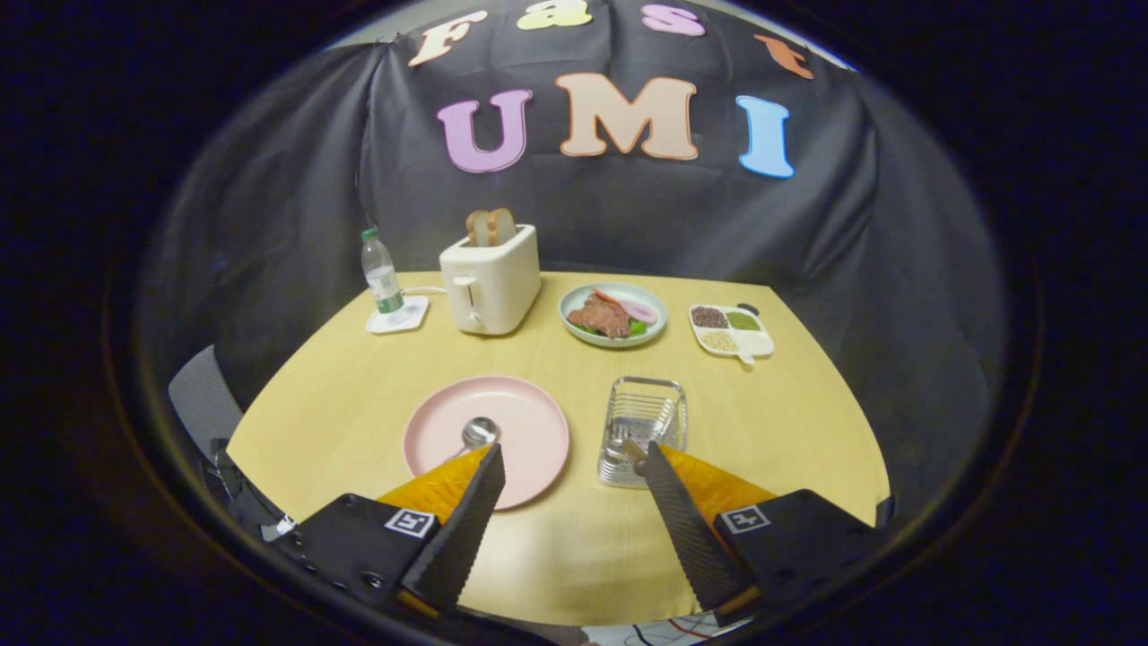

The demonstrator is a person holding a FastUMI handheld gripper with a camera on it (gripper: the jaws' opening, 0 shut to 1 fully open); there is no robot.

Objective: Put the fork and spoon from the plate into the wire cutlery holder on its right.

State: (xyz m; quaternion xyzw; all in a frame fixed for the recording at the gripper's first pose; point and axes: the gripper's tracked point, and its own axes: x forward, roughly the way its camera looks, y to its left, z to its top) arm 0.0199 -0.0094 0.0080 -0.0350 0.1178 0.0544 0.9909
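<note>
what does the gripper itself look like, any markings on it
The gripper has two tapered jaws, open with nothing between them, with ribbed, finely textured inner faces. Each jaw sits on a black block bearing a small square black-and-white tag. Cables show beside the left block.

The gripper hangs above the tabletop with its two fingers spread wide apart (a broad gap lies between the tips), gripping nothing. Both fingers slant inward toward their tips, and their ridged inner faces look at each other.
</note>
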